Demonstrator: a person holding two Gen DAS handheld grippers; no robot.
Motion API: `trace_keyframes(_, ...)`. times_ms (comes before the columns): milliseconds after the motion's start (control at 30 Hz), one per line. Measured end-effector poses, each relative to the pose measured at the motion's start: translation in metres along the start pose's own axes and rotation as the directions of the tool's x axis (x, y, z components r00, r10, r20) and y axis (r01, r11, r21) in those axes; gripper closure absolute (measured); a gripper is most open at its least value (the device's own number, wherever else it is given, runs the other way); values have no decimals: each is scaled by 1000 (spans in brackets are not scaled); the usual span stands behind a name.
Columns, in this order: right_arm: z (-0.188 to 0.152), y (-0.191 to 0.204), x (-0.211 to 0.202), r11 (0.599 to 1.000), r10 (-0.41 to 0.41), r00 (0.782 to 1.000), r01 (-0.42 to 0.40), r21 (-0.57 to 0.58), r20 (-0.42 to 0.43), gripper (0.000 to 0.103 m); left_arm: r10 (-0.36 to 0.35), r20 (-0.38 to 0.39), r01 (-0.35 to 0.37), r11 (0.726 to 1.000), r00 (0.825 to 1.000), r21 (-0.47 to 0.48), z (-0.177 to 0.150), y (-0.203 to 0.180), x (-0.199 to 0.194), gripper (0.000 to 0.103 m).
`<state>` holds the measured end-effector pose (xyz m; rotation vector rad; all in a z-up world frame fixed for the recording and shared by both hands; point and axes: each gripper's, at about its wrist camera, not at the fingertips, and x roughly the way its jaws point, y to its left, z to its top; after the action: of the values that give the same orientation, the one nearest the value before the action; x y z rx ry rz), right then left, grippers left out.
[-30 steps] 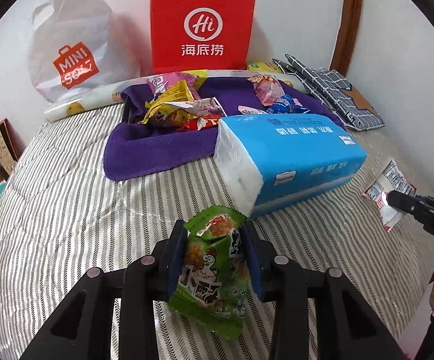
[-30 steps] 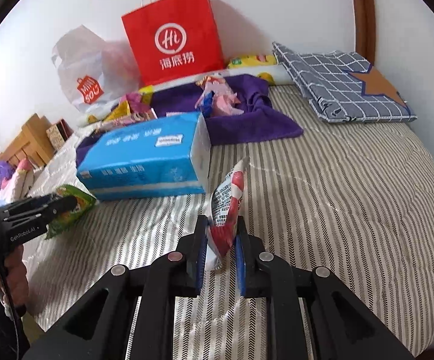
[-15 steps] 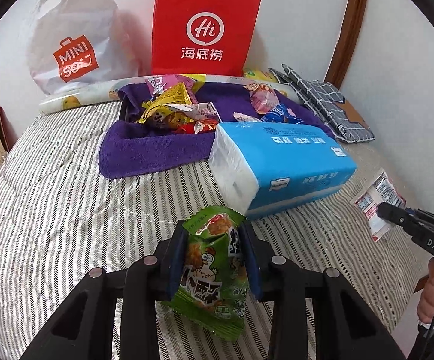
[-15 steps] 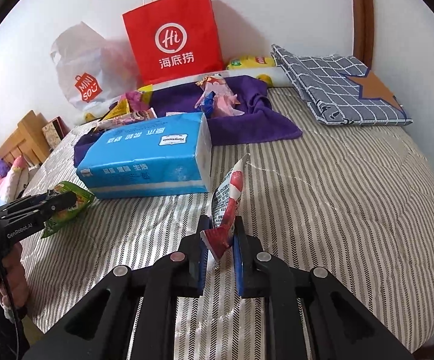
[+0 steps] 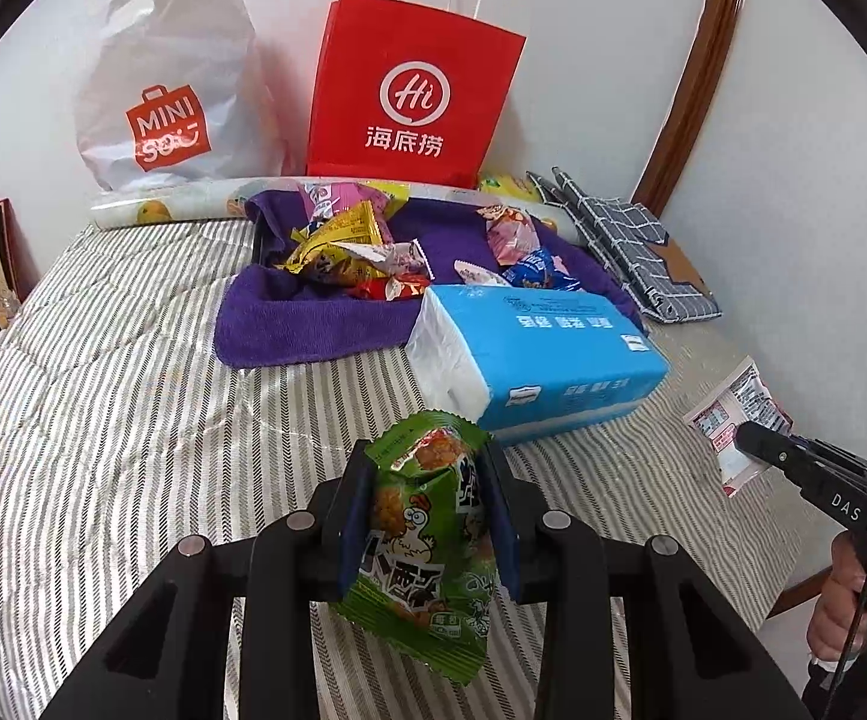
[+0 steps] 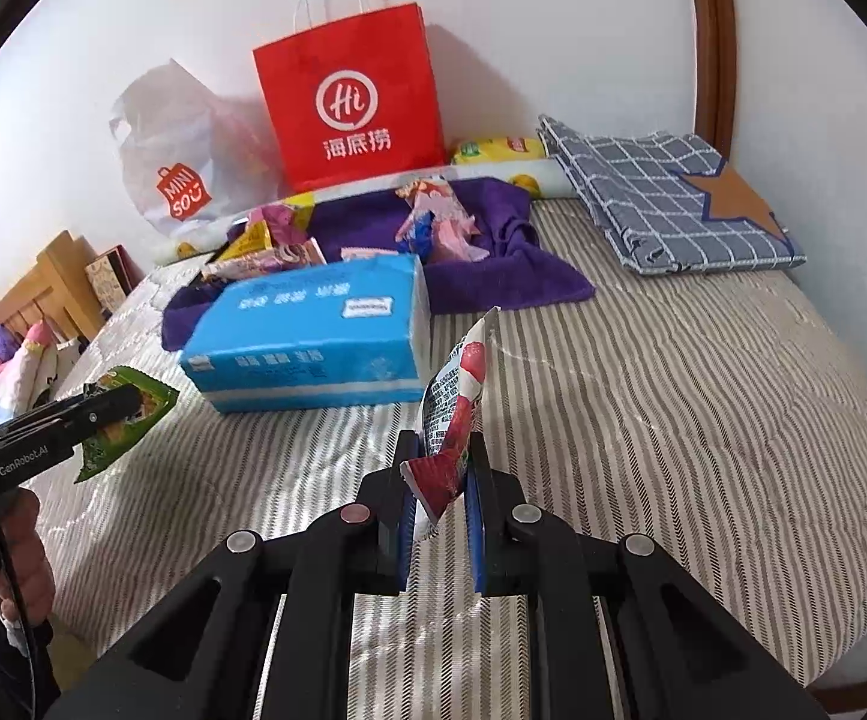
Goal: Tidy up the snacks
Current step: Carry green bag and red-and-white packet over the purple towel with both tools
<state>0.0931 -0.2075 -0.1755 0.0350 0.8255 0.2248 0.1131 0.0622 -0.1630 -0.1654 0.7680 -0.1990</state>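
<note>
At the bottom centre of the left wrist view, a green snack packet (image 5: 427, 534) printed with a cartoon chicken is being pinched by the left gripper (image 5: 427, 516), while a red-and-white snack packet (image 6: 454, 420) is being clamped edge-on by the right gripper (image 6: 440, 504) at the lower centre of its view. A red bag (image 5: 412, 90) marked "Hi" and a white "MINISO" bag (image 5: 163, 84) are being shown along the top, behind snacks piled on a purple towel (image 5: 313, 324). A blue tissue pack (image 5: 541, 348) is being seen mid-frame, with open striped bedding (image 6: 703, 420) stretching to the right edge.
</note>
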Motion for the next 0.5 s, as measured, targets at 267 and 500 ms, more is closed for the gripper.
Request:
trace_keyframes(267, 8, 9, -22, 1000, -16, 999, 16, 0, 31, 89, -37, 8, 37, 999, 999, 1, 4, -12, -19, 70)
trace_keyframes(500, 20, 18, -44, 1000, -21, 998, 21, -5, 64, 89, -67, 35, 67, 998, 997, 20, 16, -26, -38, 70)
